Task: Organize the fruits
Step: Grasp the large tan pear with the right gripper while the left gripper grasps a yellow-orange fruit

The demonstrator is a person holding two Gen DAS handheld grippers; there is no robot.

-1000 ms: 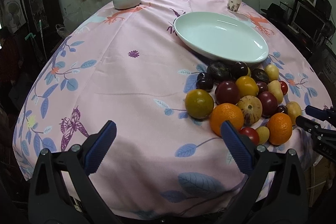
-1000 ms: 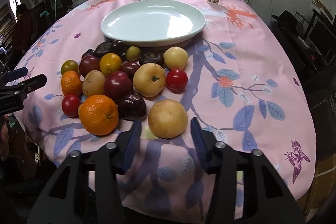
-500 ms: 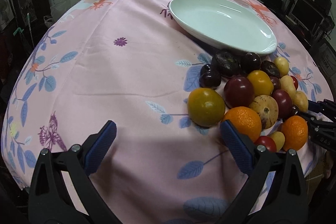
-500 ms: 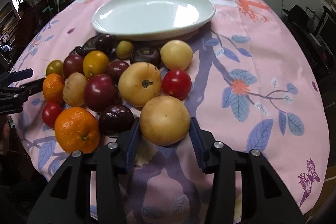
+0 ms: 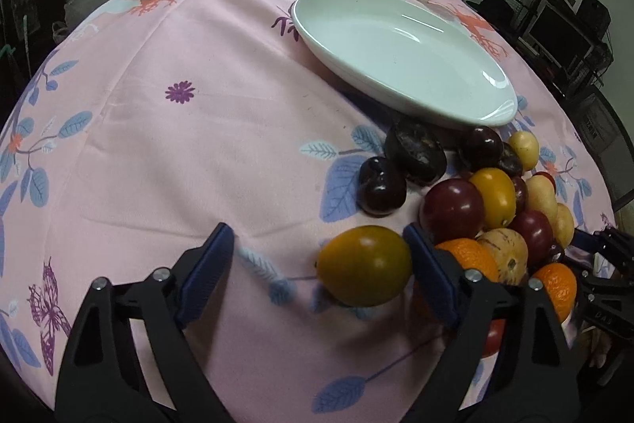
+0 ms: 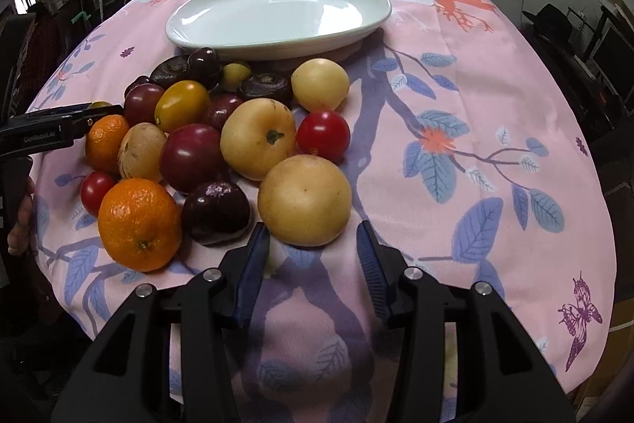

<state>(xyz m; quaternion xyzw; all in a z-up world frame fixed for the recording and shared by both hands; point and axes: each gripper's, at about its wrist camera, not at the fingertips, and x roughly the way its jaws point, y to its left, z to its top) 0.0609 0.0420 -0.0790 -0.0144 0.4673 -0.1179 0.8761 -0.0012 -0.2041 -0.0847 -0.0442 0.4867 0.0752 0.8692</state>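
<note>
A: Left wrist view?
B: The pale green oval ceramic dish [image 5: 400, 54] holds nothing; the fruit heap [image 5: 487, 201] lies beside it on the pink cloth. The left gripper [image 5: 319, 266], jaws closing but not clenched, flanks an olive-yellow tomato [image 5: 364, 265].
A: Right wrist view?
B: The right gripper [image 6: 313, 264], jaws released, sits just behind a round tan fruit [image 6: 305, 200]. "GenRobot.AI" shows on the other gripper.

Each gripper is a matte black plastic frame with triangular cut-outs in its two arms. The left gripper [image 5: 319, 264] and the right gripper [image 6: 313, 256] both carry ribbed blue pads on the inner faces of the jaws. Silver round-headed screws sit just behind the jaws. White lettering marks the left gripper's side.
</note>
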